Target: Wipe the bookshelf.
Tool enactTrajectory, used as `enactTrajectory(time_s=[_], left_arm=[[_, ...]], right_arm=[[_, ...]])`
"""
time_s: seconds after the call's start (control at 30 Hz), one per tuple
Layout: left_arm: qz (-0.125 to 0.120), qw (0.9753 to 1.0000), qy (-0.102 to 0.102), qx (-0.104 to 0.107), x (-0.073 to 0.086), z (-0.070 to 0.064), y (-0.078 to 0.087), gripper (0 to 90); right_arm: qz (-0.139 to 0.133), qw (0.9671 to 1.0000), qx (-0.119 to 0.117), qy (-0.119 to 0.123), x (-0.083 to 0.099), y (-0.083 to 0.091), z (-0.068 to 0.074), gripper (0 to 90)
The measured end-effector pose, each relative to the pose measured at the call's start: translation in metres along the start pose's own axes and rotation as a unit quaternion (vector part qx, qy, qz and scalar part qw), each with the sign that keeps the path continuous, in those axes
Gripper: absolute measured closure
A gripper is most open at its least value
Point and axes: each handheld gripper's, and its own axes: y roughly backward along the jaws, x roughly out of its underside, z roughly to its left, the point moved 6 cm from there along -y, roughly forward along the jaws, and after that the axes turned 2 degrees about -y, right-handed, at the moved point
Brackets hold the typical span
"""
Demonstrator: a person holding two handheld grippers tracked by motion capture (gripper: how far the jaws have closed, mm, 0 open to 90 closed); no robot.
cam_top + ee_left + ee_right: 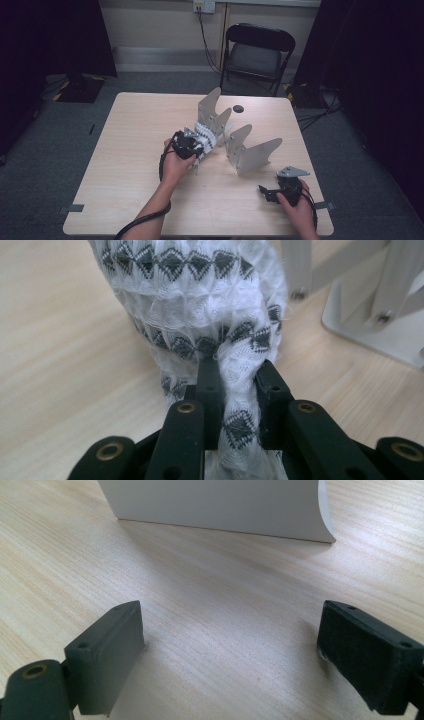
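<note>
In the high view, a pale wooden table (130,165) carries a grey metal rack (240,145) made of several fin-shaped plates standing upright near its middle. A white sock (206,136) with a dark diamond pattern is pulled over one of the plates toward the rack's left side. The left gripper (192,146) sits right at the sock's lower end, touching it, with the person's left hand (176,162) behind it. The right gripper (267,192) is held in the right hand (295,202) near the table's front right corner, well apart from the sock and just in front of the rack's nearest plate. A folding chair (257,50) stands beyond the table.

In the left gripper view, the left gripper (239,405) has its two black jaws drawn in on a bunched strip of the sock (200,300); the fabric runs down between the fingers (209,390), touching both, while the rest of the sock bulges above them. Part of the rack's base (370,325) lies to the right on the table.

In the right gripper view, the right gripper (230,655) has its fingers (112,650) spread wide with bare wood between them, and a flat grey plate (220,505) of the rack stands ahead
</note>
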Motion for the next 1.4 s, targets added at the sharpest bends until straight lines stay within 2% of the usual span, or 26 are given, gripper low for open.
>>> enactTrajectory(time_s=[0.13, 0.27, 0.37, 0.43, 0.47, 0.57, 0.6, 0.63, 0.67, 0.73, 0.77, 0.8, 0.87, 0.9, 1.03, 1.07, 1.27, 1.4], left_arm=[[0.011, 0.9999, -0.003, 0.002, 0.011, -0.001, -0.003, 77.0], [0.011, 0.9999, 0.003, 0.007, 0.013, -0.003, -0.002, 77.0], [0.011, 0.9999, -0.001, 0.007, 0.014, -0.004, 0.004, 77.1], [0.000, 1.0000, -0.002, 0.003, 0.008, -0.003, 0.016, 77.1], [0.000, 1.0000, -0.002, 0.003, 0.008, -0.003, 0.016, 77.1], [-0.021, 0.9998, -0.004, -0.001, -0.008, 0.000, 0.037, 77.1], [-0.041, 0.9991, -0.008, -0.006, -0.023, 0.002, 0.053, 77.1], [-0.041, 0.9991, -0.008, -0.006, -0.023, 0.002, 0.053, 77.1], [-0.060, 0.9980, -0.012, -0.012, -0.038, 0.004, 0.069, 77.0], [-0.068, 0.9975, -0.014, -0.013, -0.044, 0.005, 0.074, 77.1], [-0.086, 0.9961, -0.017, -0.014, -0.058, 0.004, 0.085, 77.1], [-0.086, 0.9961, -0.017, -0.014, -0.058, 0.004, 0.085, 77.1], [-0.093, 0.9952, -0.025, -0.012, -0.070, 0.000, 0.091, 77.1], [-0.096, 0.9949, -0.029, -0.007, -0.077, -0.004, 0.089, 77.1], [-0.085, 0.9958, -0.033, 0.000, -0.077, -0.008, 0.079, 77.0], [-0.074, 0.9968, -0.032, -0.001, -0.072, -0.010, 0.069, 77.0], [-0.053, 0.9983, -0.024, 0.005, -0.053, -0.009, 0.050, 77.1], [-0.054, 0.9984, -0.016, 0.009, -0.046, -0.011, 0.042, 77.0]], right_arm=[[0.000, 1.0000, 0.000, 0.000, 0.000, 0.000, 0.000, 10.6], [0.000, 1.0000, 0.000, 0.000, 0.000, 0.000, 0.000, 10.7], [0.000, 1.0000, 0.000, 0.000, 0.000, 0.000, 0.000, 10.7], [0.000, 1.0000, 0.000, 0.000, 0.000, 0.000, 0.000, 10.7], [0.000, 1.0000, 0.000, 0.000, 0.000, 0.000, 0.000, 10.7], [0.000, 1.0000, 0.001, 0.000, 0.000, 0.000, 0.000, 10.7], [0.000, 1.0000, 0.001, 0.000, 0.000, 0.000, 0.000, 10.7], [0.000, 1.0000, 0.001, 0.000, 0.000, 0.000, 0.000, 10.7], [0.000, 1.0000, 0.001, 0.000, 0.000, 0.000, 0.000, 10.6], [0.000, 1.0000, 0.001, 0.000, 0.000, 0.000, 0.000, 10.6], [0.000, 1.0000, 0.001, 0.000, 0.000, 0.000, 0.000, 10.7], [0.000, 1.0000, 0.001, 0.000, 0.000, 0.000, 0.000, 10.7], [0.000, 1.0000, 0.001, -0.001, 0.000, 0.000, 0.000, 10.6], [0.000, 1.0000, 0.001, -0.001, 0.000, 0.000, 0.000, 10.7], [0.000, 1.0000, 0.001, 0.000, 0.000, 0.000, 0.000, 10.6], [0.000, 1.0000, 0.001, 0.000, 0.000, 0.000, 0.000, 10.7], [-0.001, 1.0000, 0.001, 0.000, 0.000, 0.000, 0.000, 10.7], [-0.001, 1.0000, 0.001, 0.000, 0.000, 0.000, 0.000, 10.7]])
